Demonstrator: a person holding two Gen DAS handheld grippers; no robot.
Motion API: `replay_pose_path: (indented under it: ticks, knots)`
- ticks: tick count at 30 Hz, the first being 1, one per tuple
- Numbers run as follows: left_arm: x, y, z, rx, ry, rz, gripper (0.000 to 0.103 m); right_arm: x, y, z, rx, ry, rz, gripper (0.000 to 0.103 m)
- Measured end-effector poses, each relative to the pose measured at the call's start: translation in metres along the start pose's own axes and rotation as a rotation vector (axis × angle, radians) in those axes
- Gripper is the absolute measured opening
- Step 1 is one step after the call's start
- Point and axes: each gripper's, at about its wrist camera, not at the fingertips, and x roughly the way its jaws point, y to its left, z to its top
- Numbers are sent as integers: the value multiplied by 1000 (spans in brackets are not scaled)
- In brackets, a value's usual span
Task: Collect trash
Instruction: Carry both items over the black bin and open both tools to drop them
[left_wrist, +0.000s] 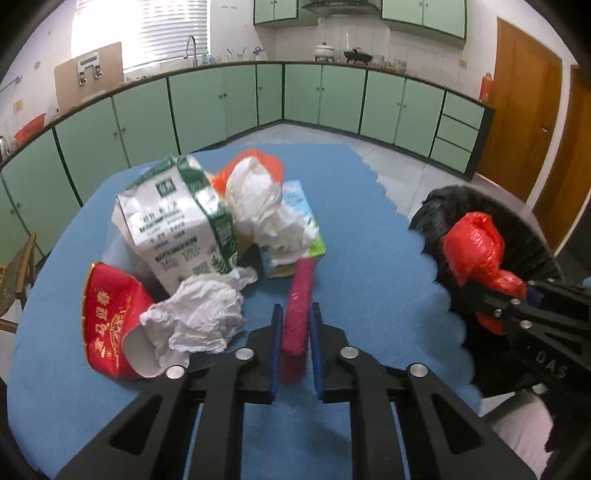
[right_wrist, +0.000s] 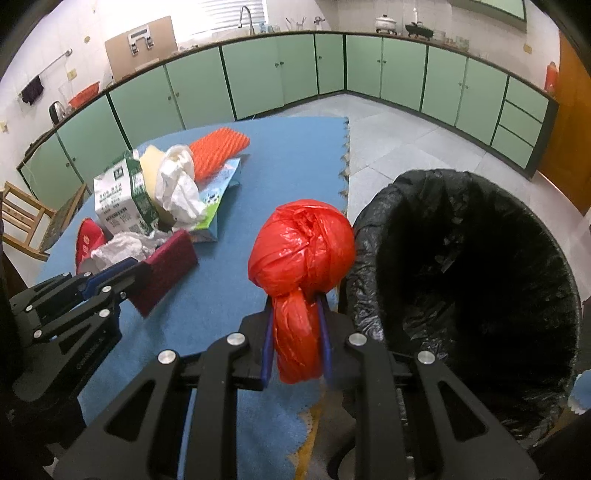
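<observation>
My left gripper (left_wrist: 295, 314) is shut on a dark red scrub pad (left_wrist: 301, 284), held on edge just above the blue mat; the same pad (right_wrist: 166, 266) shows in the right wrist view. Beyond it lies the trash pile: a crushed milk carton (left_wrist: 173, 229), a crumpled tissue (left_wrist: 199, 314), a red paper cup (left_wrist: 110, 317), a white wad (left_wrist: 258, 203) and a blue-green carton (left_wrist: 299, 206). My right gripper (right_wrist: 295, 306) is shut on the knotted tail of a red plastic bag (right_wrist: 301, 243), beside the rim of the black-lined bin (right_wrist: 461, 258).
The blue foam mat (left_wrist: 351, 221) covers the table, and its jagged edge ends next to the bin. An orange ribbed piece (right_wrist: 218, 147) lies at the far side of the pile. A wooden chair (right_wrist: 22, 218) stands at the left. Green cabinets (left_wrist: 221, 99) line the walls.
</observation>
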Motion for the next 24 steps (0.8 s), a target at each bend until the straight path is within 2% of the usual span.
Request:
replay_pose_path:
  ticks: [8, 11, 17, 24]
  knots:
    - [-31, -28, 22, 9, -57, -100, 12, -32, -29, 8, 72, -65, -4, 19]
    - [-35, -46, 30, 29, -71, -146, 12, -44, -50, 9, 104, -91, -38, 19]
    - [-30, -92, 46, 72, -88, -233, 12, -60, -92, 7, 156, -112, -112, 19]
    - [-12, -140, 62, 109, -106, -301, 12, -54, -132, 6, 180, -94, -195, 19]
